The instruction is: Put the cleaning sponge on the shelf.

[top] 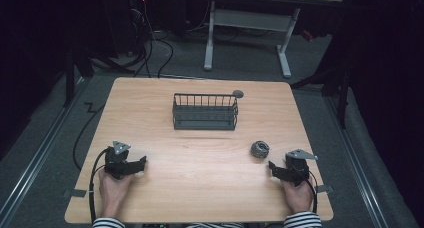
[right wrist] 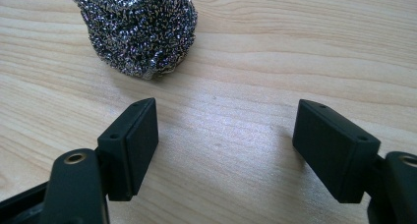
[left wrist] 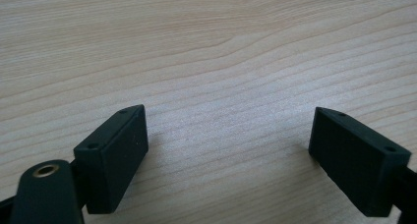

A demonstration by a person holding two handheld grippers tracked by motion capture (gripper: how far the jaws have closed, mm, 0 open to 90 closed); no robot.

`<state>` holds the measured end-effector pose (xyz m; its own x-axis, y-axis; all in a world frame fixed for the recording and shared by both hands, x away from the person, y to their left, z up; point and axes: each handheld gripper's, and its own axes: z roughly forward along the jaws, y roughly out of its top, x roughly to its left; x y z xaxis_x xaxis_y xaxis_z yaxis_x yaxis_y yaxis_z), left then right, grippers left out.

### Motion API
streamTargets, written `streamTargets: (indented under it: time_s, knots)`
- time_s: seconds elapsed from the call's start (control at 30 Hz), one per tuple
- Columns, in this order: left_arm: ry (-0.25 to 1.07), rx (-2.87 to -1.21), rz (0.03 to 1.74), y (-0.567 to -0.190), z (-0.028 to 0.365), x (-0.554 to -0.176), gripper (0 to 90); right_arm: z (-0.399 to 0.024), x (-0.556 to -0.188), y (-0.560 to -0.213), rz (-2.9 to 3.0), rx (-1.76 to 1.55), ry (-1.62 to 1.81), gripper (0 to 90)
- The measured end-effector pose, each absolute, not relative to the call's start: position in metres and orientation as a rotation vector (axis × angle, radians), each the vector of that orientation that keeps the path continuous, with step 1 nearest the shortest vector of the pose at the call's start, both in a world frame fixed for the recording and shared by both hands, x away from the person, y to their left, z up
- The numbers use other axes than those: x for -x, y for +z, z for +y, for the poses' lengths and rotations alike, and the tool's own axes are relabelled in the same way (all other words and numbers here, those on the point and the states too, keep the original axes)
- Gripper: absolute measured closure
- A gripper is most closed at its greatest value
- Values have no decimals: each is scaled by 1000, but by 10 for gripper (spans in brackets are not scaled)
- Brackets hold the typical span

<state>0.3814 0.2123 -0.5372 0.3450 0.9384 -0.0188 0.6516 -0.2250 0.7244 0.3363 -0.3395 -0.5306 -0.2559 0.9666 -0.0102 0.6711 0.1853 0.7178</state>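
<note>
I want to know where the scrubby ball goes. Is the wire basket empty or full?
Empty, as far as the high view shows: through the bars of the wire basket only its dark floor appears. The steel scourer lies outside, on the table.

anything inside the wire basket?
The wire basket looks empty in the high view: through the bars, only its dark floor shows. The near wall hides a strip of that floor. The steel scourer lies outside, on the table by the right gripper.

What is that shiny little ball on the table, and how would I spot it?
Start at the wooden table, then its near right part, in front of the dark wire basket. There lies a steel wool scourer, beside the right gripper: the table's one round, glittery silver tangle.
</note>
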Motion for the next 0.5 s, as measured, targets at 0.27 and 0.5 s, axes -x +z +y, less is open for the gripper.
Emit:
streamTargets:
  time_s: [0.27, 0.5]
  knots:
    - [520, -1958, 1374, -533, 211, -385, 207, -339, -336, -531, 1998, -1530, 836, 256]
    - [480, -1927, 1374, -532, 214, -386, 246, -339, -336, -531, 1998, -1530, 836, 256]
